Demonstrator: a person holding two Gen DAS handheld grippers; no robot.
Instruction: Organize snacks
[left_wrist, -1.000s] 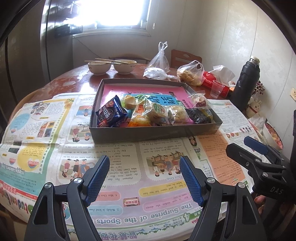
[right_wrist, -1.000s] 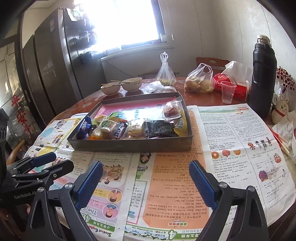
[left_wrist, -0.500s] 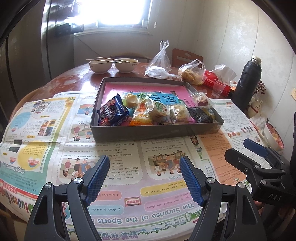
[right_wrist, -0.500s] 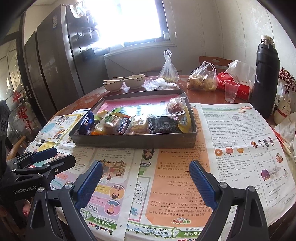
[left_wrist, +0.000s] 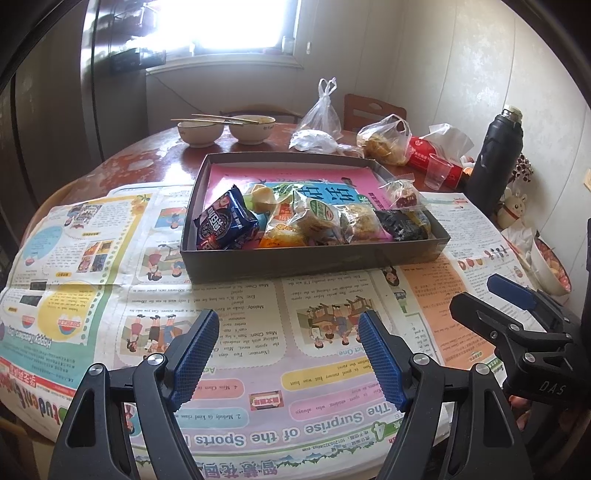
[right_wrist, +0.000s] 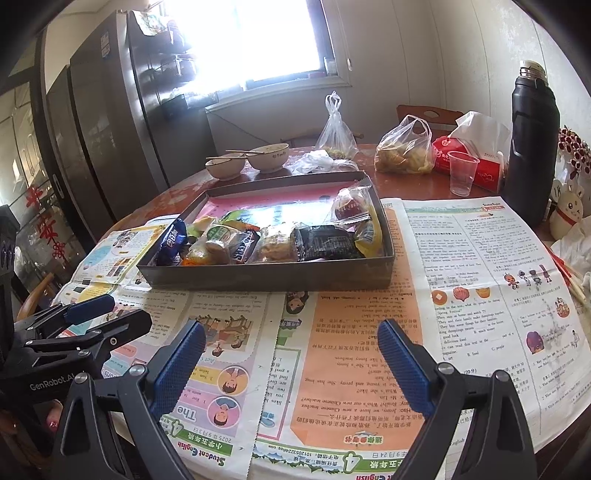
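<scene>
A shallow dark box (left_wrist: 314, 258) sits on newspaper (left_wrist: 236, 332) spread over a round wooden table (left_wrist: 147, 162), and the snacks (left_wrist: 310, 221) lie bunched along its near wall: a dark blue biscuit packet (left_wrist: 225, 221) at the left end, clear-wrapped pastries in the middle, a black packet (right_wrist: 325, 242) toward the right, and a small clear bag with something red (right_wrist: 351, 205) in the far right corner. The left gripper (left_wrist: 288, 345) hovers above the newspaper with its blue-padded fingers spread apart and nothing between them; the box lies beyond its tips, well apart, and centred ahead of the gap. The right gripper (right_wrist: 291, 354) is likewise spread wide and empty over the paper, with the box ahead and slightly to its left. Behind the box stand two bowls (left_wrist: 225, 129) with chopsticks, plastic bags (right_wrist: 402, 147), a clear cup (right_wrist: 461, 173) and a black flask (right_wrist: 532, 147).
</scene>
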